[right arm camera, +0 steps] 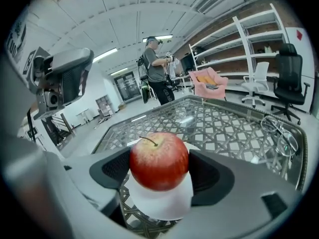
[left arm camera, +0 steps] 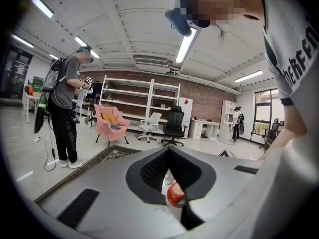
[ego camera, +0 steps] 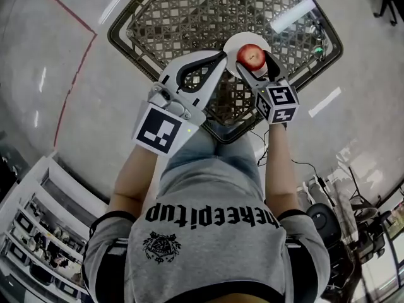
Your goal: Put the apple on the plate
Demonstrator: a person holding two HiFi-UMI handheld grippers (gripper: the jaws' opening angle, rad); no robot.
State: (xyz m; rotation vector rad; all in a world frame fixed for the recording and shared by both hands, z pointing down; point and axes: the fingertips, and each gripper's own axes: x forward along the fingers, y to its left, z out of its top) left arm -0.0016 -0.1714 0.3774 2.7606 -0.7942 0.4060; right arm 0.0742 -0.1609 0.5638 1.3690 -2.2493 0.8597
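Head view shows me the right gripper [ego camera: 254,57] squeezing the red apple [ego camera: 251,55], with one finger on each side of it. The apple is right over the white plate [ego camera: 240,41], a bit toward the plate's right side. The plate sits on the tabletop [ego camera: 177,17], which has a criss-cross pattern and a dark rim. In the right gripper view the apple [right arm camera: 159,161] is big and round, with its stem pointing up. The dark fingers [right arm camera: 212,176] press on both of its sides. The plate [right arm camera: 159,202] is just under the apple, but I cannot tell if the apple touches it. My left gripper [ego camera: 218,60] is just to the left of the plate, and its tips are close to the plate's rim. In the left gripper view its fingers [left arm camera: 212,180] are closed, tip against tip, and they hold nothing. I can see the apple [left arm camera: 175,195] through the gap between them. Far behind the plate, a person [right arm camera: 157,68] stands on the floor.
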